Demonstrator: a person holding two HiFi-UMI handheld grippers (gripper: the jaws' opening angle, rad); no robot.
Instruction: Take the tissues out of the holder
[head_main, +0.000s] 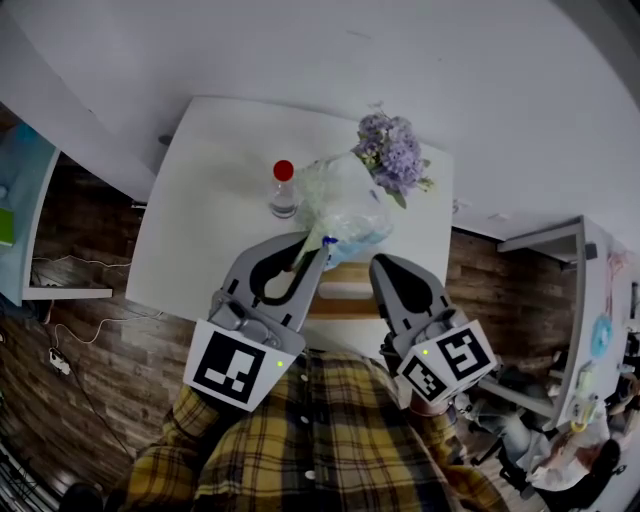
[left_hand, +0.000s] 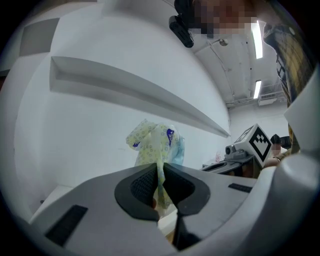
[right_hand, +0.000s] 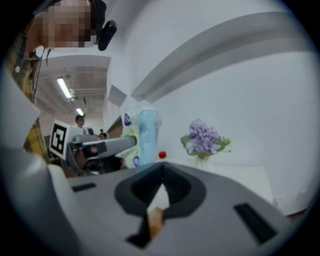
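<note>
A soft pack of tissues (head_main: 345, 205) in a clear wrapper printed yellow and blue hangs above the white table (head_main: 200, 230). My left gripper (head_main: 315, 250) is shut on the wrapper's lower edge. In the left gripper view the wrapper (left_hand: 155, 142) runs down between the pads and rises above them. The wooden holder (head_main: 335, 300) lies on the table below, between the two grippers and partly hidden by them. My right gripper (head_main: 378, 262) stands just right of the pack, shut with nothing in it. The right gripper view shows the pack (right_hand: 145, 135) to the left of its closed jaws.
A clear bottle with a red cap (head_main: 284, 188) stands on the table just left of the pack. A bunch of purple flowers (head_main: 392, 150) sits at the far right corner. The table's near edge is close to the person's checked shirt (head_main: 330, 440).
</note>
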